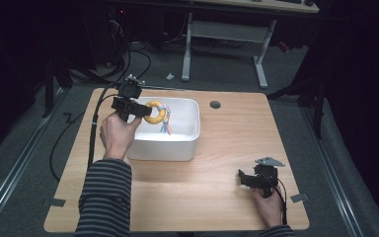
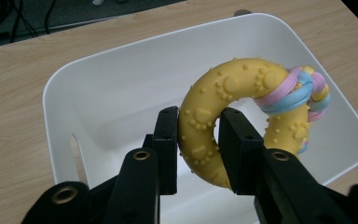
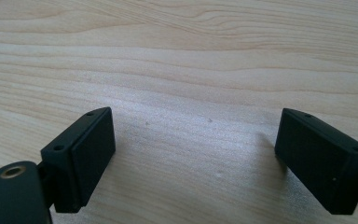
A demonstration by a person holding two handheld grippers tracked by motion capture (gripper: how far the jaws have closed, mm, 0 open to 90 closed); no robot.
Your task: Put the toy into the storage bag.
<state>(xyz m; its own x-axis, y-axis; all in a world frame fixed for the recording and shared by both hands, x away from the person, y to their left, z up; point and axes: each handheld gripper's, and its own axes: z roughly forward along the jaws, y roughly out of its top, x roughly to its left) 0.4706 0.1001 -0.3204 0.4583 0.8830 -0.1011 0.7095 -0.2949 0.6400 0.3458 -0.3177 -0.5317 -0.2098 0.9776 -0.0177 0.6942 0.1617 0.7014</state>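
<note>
The left gripper (image 2: 196, 149) is seen closest, its fingers (image 2: 167, 140) pinched on the lower-left arc of the yellow ring toy (image 2: 223, 93), which is held upright directly above the white bin (image 2: 70, 88), so only a drop straight down is needed. The right gripper (image 3: 193, 154) is parked on the desk (image 3: 182, 60), fingers spread and empty, well apart. The toy is knobbly with paw prints, and a pastel rope (image 2: 298, 91) is knotted on its far side.
</note>
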